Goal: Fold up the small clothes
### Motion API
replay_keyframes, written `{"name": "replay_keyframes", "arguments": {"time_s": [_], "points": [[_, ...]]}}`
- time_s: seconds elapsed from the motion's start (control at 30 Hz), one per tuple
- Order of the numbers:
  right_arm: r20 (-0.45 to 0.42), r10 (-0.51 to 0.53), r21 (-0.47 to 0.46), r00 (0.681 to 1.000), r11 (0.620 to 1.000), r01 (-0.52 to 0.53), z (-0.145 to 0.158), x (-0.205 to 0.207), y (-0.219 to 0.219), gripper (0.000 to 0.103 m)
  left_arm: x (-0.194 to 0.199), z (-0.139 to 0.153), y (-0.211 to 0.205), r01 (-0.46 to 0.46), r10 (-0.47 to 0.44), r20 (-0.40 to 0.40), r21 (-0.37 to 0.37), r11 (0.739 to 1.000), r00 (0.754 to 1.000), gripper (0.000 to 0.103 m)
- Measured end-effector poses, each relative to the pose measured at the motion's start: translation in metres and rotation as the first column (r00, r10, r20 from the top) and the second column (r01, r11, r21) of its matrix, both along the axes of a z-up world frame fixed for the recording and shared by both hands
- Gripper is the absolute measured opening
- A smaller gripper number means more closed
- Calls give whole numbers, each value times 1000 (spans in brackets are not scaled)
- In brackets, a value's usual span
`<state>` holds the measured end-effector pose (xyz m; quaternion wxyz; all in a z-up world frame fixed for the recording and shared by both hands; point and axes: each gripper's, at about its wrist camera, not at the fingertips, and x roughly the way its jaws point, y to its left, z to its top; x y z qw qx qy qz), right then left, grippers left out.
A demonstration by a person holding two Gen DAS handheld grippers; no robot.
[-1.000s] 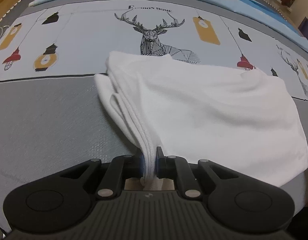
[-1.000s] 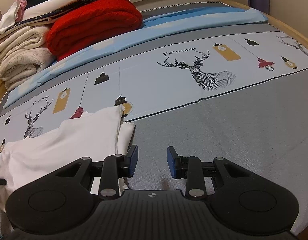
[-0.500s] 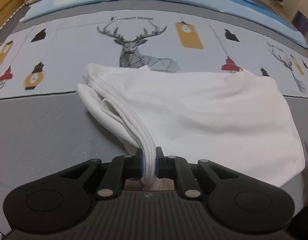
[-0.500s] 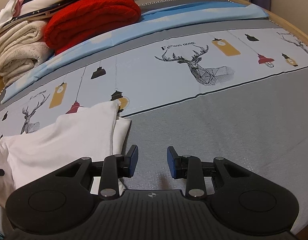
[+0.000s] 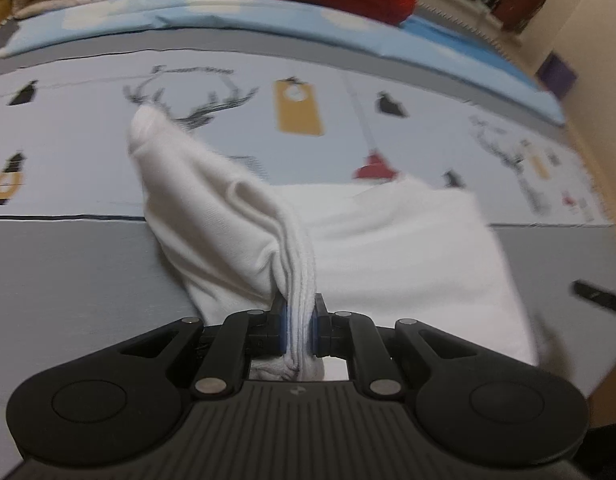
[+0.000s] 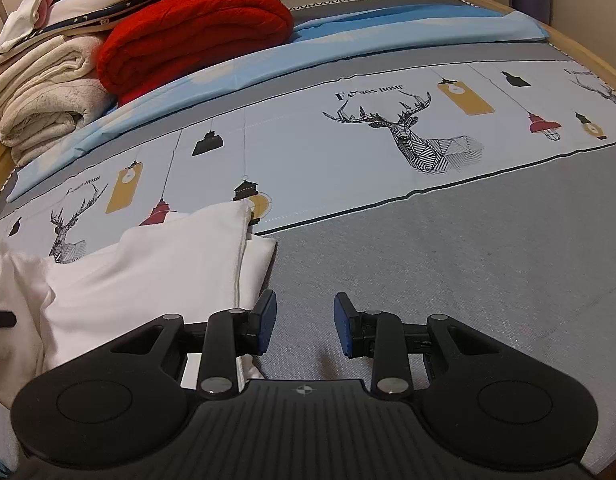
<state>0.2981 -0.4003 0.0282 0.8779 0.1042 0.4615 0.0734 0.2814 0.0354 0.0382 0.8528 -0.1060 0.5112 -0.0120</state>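
Observation:
A small white garment [image 5: 388, 248] lies partly folded on the bed. My left gripper [image 5: 299, 322] is shut on a bunched edge of it and holds that end lifted, so the cloth rises in a peak to the left. In the right wrist view the same white garment [image 6: 148, 276] lies at the left. My right gripper [image 6: 304, 322] is open and empty, low over the grey sheet just right of the garment's edge. A dark tip of the right gripper [image 5: 600, 296] shows at the right edge of the left wrist view.
The bed sheet [image 6: 468, 264] is grey with a pale band printed with deer and lanterns. A red folded blanket [image 6: 196, 36] and a stack of cream towels [image 6: 44, 96] lie at the far left. A wooden bed edge [image 6: 588, 52] runs along the right.
My left gripper has lifted and pulled the held edge up and to the right, raising the garment's left side into a peak. My right gripper has stayed open and moved little.

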Motion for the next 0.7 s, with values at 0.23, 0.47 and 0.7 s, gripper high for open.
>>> {"name": "replay_keyframes", "arguments": {"time_s": [0.23,0.47,0.7], "points": [[-4,-1,-9,1000,1000,1,-1,2,4,33,21,10,-56,58,-48,60,-169,984,997,11],[0,-18,12,1000,1000,18,-1,4,5,33,44,9,-126,169,-127,131,-387,906,983,22],[5,-31,106,1000,994,30,0,9,10,33,35,29,-99,184,-112,194,-408,894,975,52]]}}
